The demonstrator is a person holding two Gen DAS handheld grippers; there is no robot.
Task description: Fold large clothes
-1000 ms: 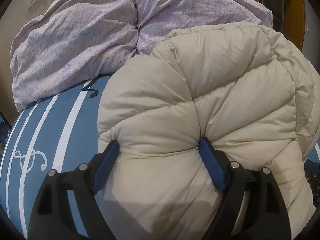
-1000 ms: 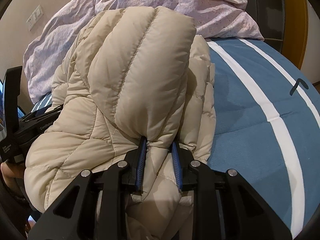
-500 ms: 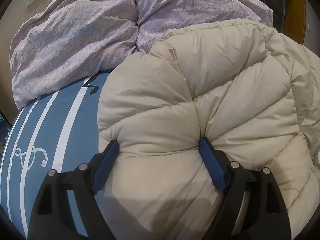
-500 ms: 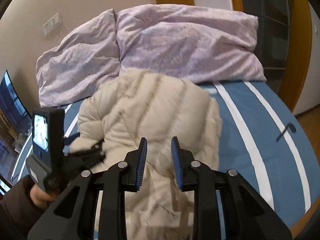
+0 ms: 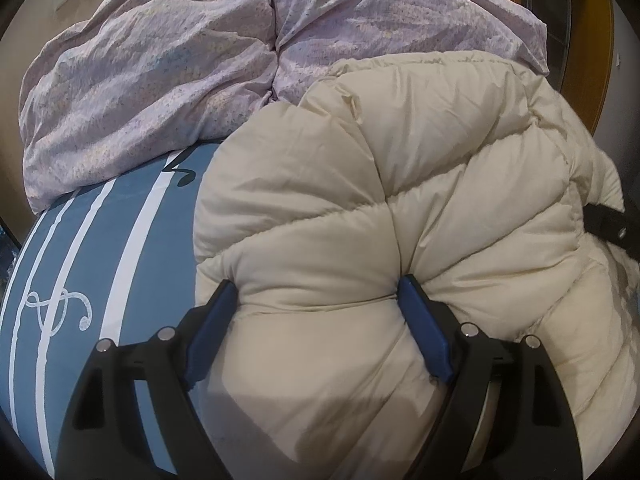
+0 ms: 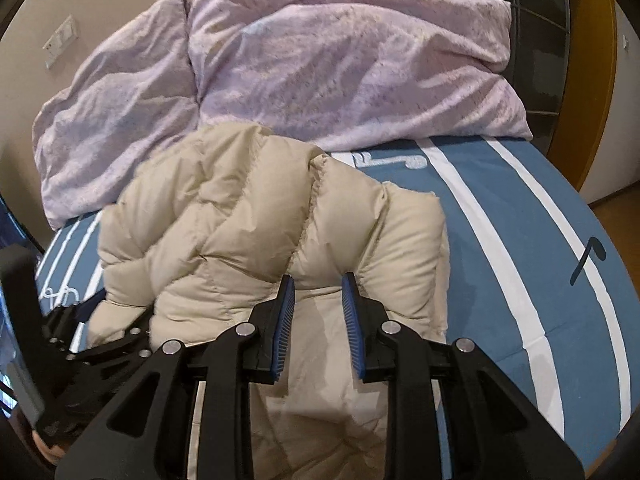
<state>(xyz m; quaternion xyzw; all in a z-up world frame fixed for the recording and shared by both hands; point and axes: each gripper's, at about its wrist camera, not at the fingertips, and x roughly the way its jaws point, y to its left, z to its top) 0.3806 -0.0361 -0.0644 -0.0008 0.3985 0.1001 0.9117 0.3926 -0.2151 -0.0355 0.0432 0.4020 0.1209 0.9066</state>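
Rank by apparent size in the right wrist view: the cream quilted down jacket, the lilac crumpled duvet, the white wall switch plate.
1-2. Lilac crumpled duvet and cream quilted down jacket: similar, nearness inflates the jacket.
3. White wall switch plate.

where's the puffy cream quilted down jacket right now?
The puffy cream quilted down jacket lies bunched on the blue white-striped bedsheet, just in front of the lilac crumpled duvet. In the left wrist view it fills the centre and right, bulging between the left gripper pads.
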